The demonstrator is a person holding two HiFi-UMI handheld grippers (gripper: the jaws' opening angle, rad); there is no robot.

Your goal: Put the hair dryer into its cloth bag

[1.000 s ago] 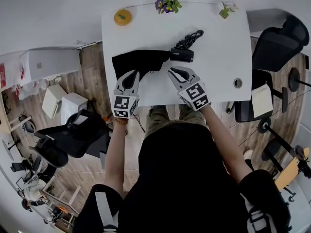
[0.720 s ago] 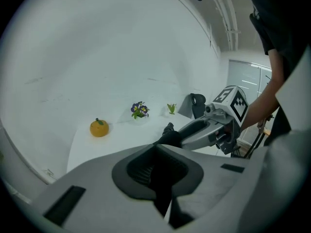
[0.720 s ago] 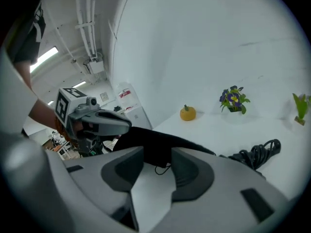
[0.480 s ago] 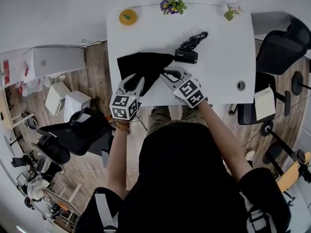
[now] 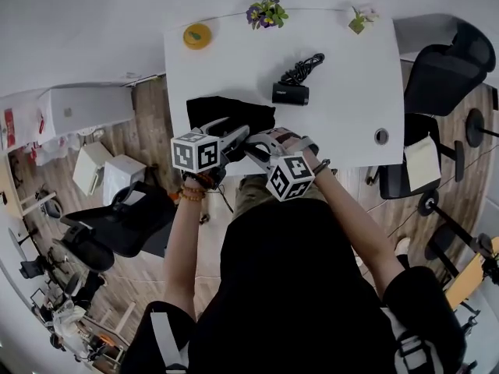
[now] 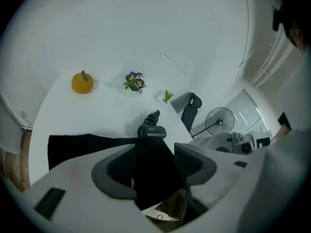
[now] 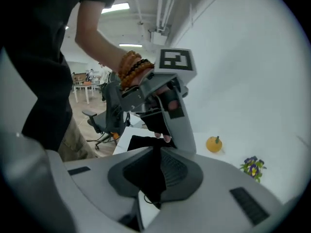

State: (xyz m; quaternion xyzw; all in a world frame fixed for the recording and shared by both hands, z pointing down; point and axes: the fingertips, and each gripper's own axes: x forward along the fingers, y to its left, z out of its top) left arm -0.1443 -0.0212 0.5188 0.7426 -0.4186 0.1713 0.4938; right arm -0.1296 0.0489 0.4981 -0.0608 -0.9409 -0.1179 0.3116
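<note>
Pinched cloth bag (image 5: 228,112) at table's (image 5: 351,68) near edge in just-closing right tool (image 7: 155,178), left tool (image 6: 154,165) just opened wide around slack cloth; needed opposite hem caught, mouth spread toward hair dryer (image 5: 291,93) lying apart, farther in.

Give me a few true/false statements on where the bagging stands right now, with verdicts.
1. The hair dryer is inside the cloth bag. False: it lies on the table, outside the bag.
2. The right gripper pinches the bag's cloth. True: its jaws have just been closing and are now shut on it.
3. The left gripper is clamped tight on the bag. False: its jaws have just been opening and stand apart, with cloth between them.
4. An orange sits near the table's far left corner. True.
</note>
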